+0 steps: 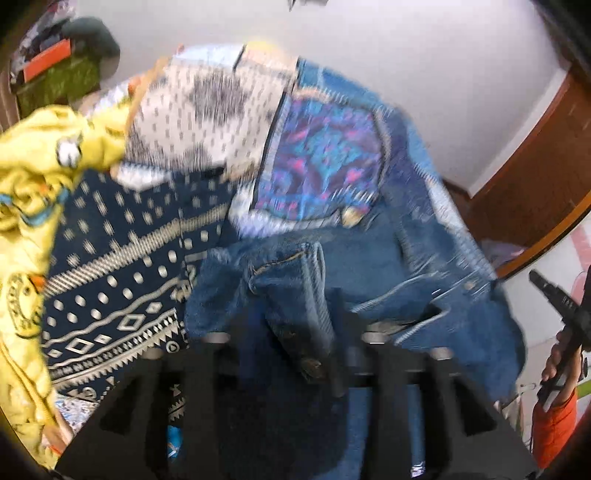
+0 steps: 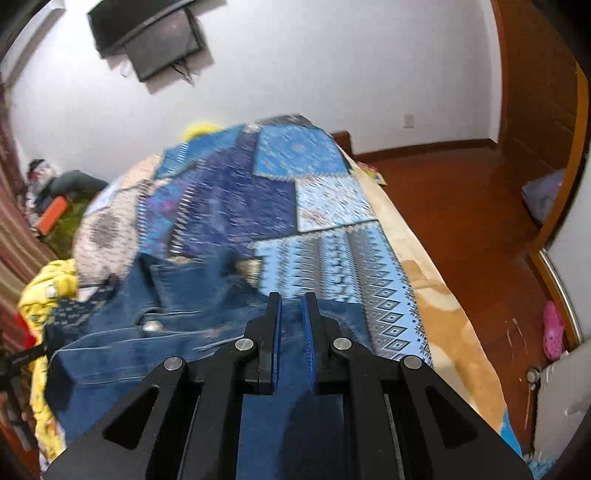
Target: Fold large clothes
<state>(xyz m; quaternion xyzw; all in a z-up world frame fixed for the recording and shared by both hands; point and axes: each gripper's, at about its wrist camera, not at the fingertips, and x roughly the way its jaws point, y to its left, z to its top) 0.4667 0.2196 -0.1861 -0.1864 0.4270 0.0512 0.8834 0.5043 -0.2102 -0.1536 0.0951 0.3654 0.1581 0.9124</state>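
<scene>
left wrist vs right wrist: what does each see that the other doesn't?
Left wrist only: the right gripper held in a hand at the frame edge, and denim bunched between the left gripper fingers.

Right wrist only: a wall-mounted TV, wooden floor, a pink shoe, and the right gripper's own narrow gap between blue pads over the denim.

Both: the jeans, yellow garment, patterned bedspread, orange box and white wall.

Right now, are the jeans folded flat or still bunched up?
Bunched up: the jeans hang in rumpled folds from the left gripper, whose fingers pinch the denim; nothing lies flat.
</scene>
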